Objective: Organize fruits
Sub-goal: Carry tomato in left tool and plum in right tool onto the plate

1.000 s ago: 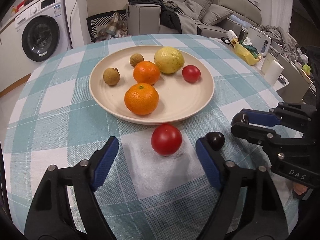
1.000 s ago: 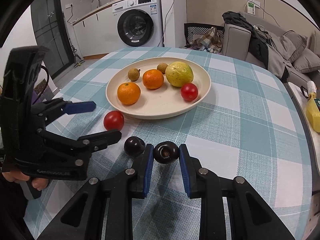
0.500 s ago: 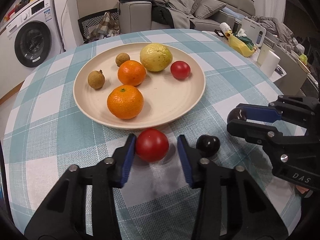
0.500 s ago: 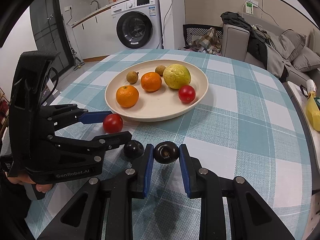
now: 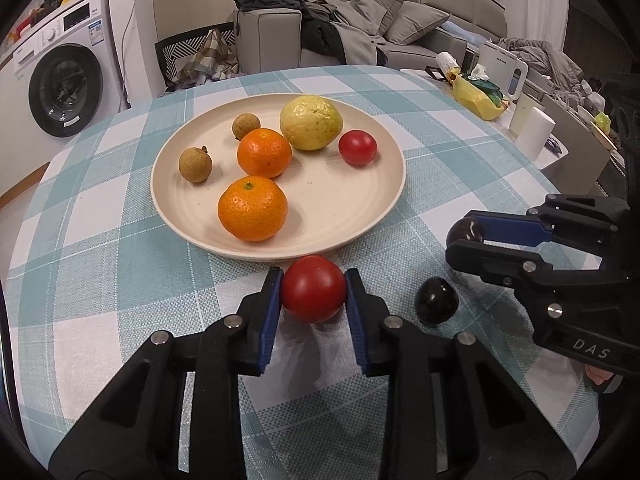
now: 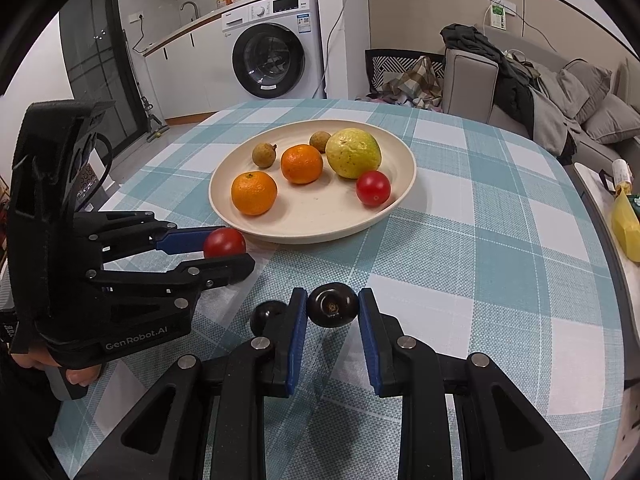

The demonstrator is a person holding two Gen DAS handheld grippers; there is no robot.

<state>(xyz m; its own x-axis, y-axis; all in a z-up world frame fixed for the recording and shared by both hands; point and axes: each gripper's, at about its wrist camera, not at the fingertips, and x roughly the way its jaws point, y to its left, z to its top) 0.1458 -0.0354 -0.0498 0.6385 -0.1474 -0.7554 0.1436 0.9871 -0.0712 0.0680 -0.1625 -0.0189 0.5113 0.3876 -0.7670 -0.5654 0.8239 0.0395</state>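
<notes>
My left gripper [image 5: 313, 294] is shut on a red tomato [image 5: 313, 294] just in front of the cream plate [image 5: 360, 224]; the same tomato [image 6: 224, 242] shows between its fingers in the right wrist view. My right gripper [image 6: 332, 307] is shut on a dark plum [image 6: 332, 306], seen also as the dark plum [image 5: 464, 230] at the right of the left wrist view. A second dark plum [image 5: 436, 306] lies on the cloth between the two grippers. The plate holds two oranges [image 5: 253, 208], a yellow-green guava [image 5: 311, 127], a small red tomato [image 5: 357, 147] and two longans [image 5: 195, 165].
The round table [image 5: 100, 240] has a teal and white checked cloth. A side table with a yellow bag [image 5: 478, 94] and a white cup [image 5: 534, 132] stands at the right edge. A washing machine [image 6: 276, 48] and a grey sofa [image 5: 360, 36] stand beyond the table.
My left gripper moved forward around the red tomato and shut on it. The right gripper stayed still, holding its dark plum.
</notes>
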